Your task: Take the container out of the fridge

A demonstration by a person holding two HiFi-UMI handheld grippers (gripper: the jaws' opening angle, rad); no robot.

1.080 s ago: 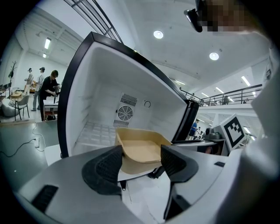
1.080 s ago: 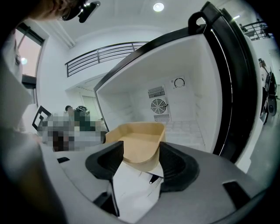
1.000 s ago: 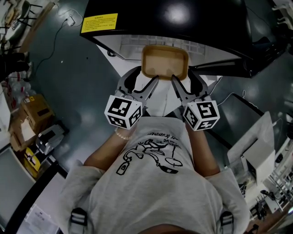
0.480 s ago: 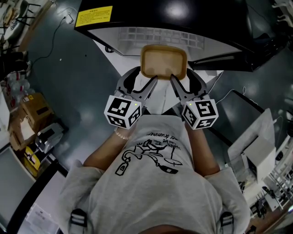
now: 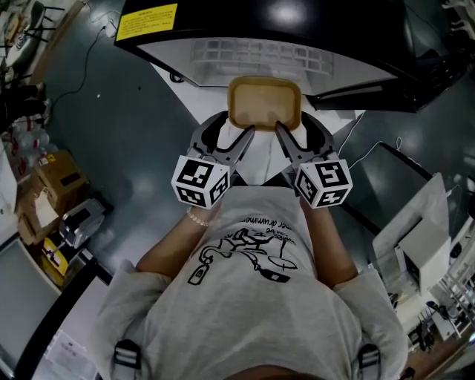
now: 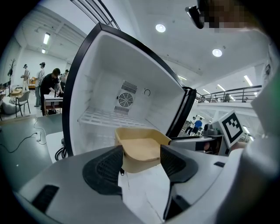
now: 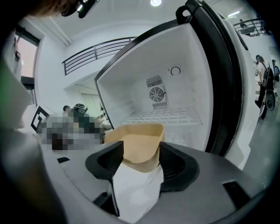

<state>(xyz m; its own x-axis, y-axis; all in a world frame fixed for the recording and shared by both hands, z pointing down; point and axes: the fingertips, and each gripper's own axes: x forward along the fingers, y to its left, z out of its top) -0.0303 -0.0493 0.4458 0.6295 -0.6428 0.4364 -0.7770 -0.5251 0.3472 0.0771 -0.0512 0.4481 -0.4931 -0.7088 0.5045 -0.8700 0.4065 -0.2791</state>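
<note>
A tan, empty container (image 5: 264, 104) hangs in the air in front of the open fridge (image 5: 260, 22), clear of its white wire shelf (image 5: 260, 56). My left gripper (image 5: 246, 133) is shut on the container's near left corner, and my right gripper (image 5: 281, 130) is shut on its near right corner. In the left gripper view the container (image 6: 142, 148) sits between the dark pads of the left gripper (image 6: 142, 164), with the white fridge cavity (image 6: 122, 98) behind. The right gripper view shows the container (image 7: 136, 146) pinched by the right gripper (image 7: 141, 162).
The fridge door (image 6: 184, 114) stands open on the right. Cardboard boxes (image 5: 56, 178) and clutter line the floor at left, with a cable (image 5: 89, 67) beyond them. White equipment (image 5: 419, 245) stands at right. People (image 6: 50, 85) work at a far table.
The fridge has slid toward the top of the head view, so the container held by both grippers now sits farther out from it. Both grips are unchanged.
</note>
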